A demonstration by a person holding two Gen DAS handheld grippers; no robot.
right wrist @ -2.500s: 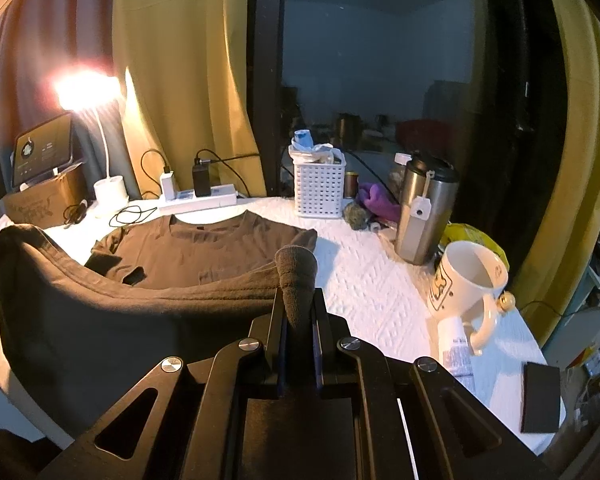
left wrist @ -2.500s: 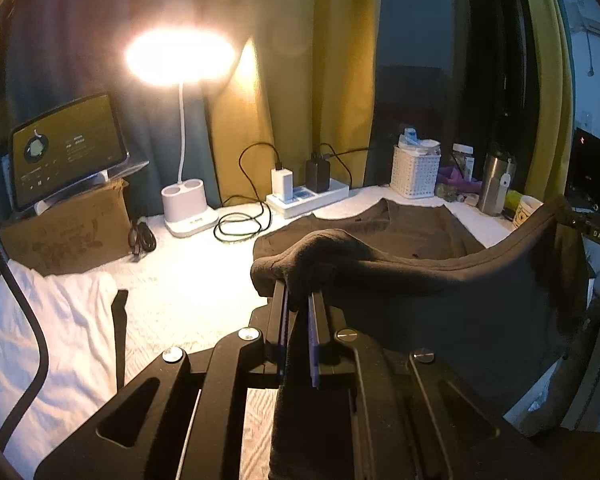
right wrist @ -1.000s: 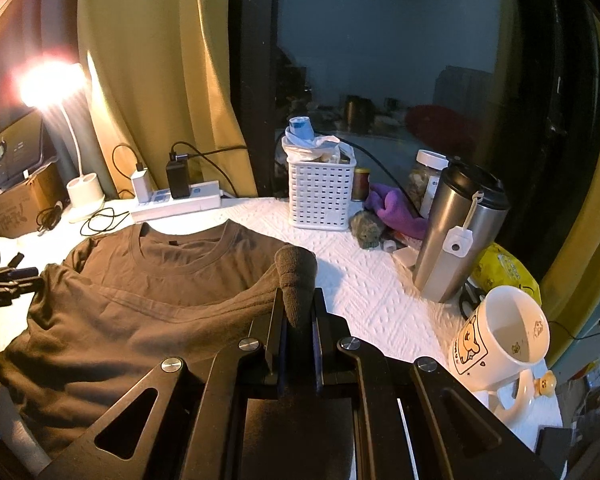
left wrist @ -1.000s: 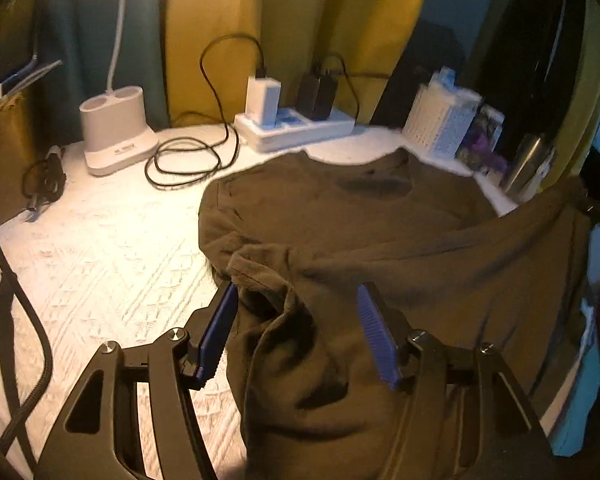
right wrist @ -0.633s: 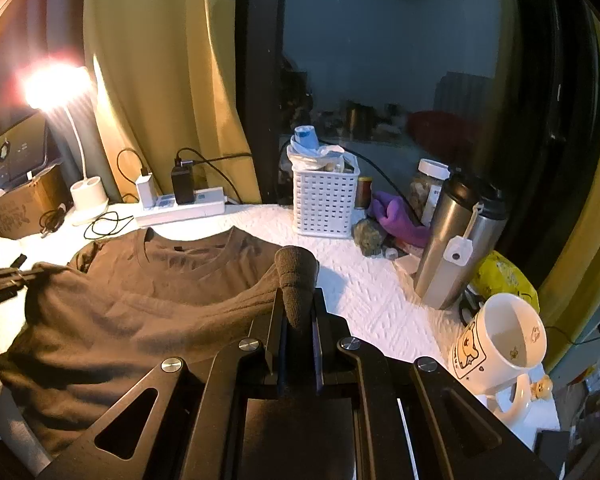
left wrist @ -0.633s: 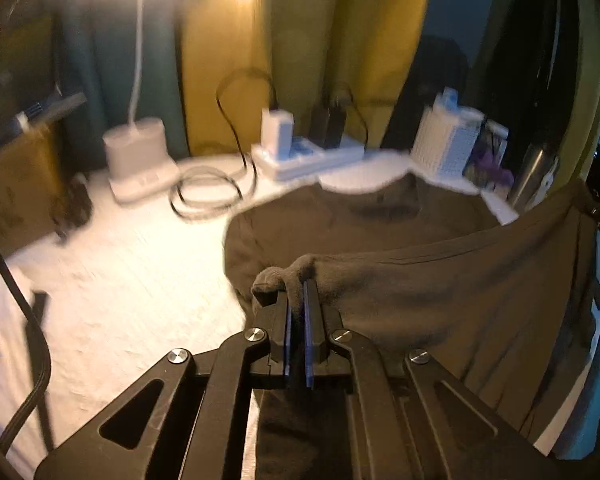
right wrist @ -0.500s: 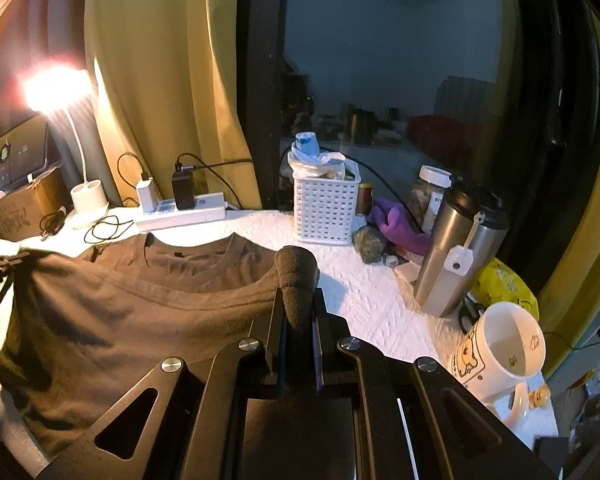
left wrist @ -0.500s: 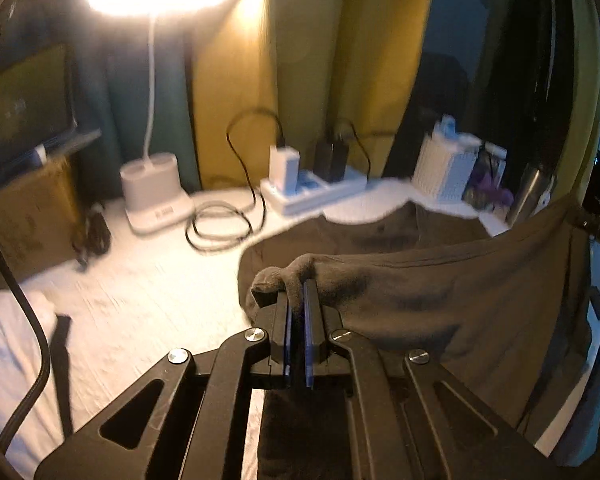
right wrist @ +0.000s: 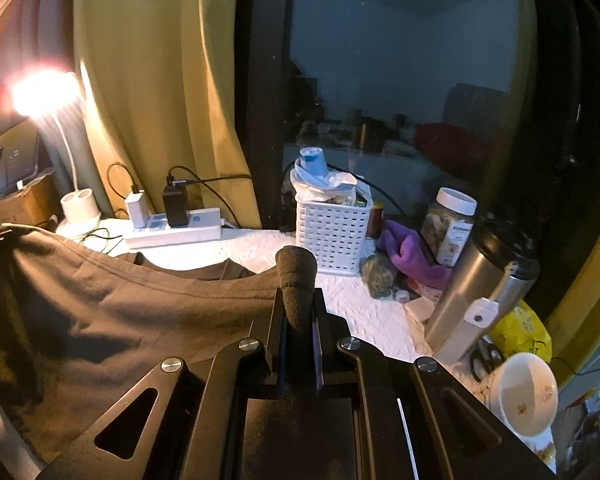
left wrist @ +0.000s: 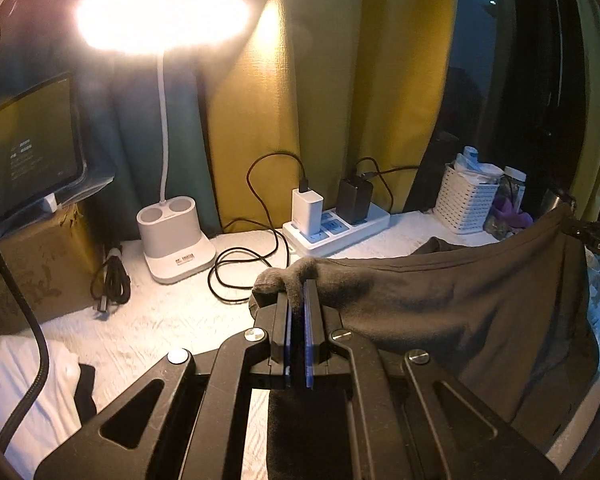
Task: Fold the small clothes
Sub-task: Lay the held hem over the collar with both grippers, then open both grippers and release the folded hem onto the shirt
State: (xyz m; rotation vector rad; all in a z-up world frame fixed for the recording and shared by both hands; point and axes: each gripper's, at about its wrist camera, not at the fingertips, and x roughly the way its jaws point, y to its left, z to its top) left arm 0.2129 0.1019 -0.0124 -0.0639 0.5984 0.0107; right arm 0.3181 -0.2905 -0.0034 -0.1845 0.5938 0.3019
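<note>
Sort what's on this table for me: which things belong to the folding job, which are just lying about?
Job: dark shirt, left gripper, right gripper.

Lying about: lamp, power strip, white basket, steel tumbler, mug, jar.

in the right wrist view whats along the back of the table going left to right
Desk lamp base → white charger → black charger, both on the power strip → white basket → purple cloth → clear jar → steel tumbler → white mug.
</note>
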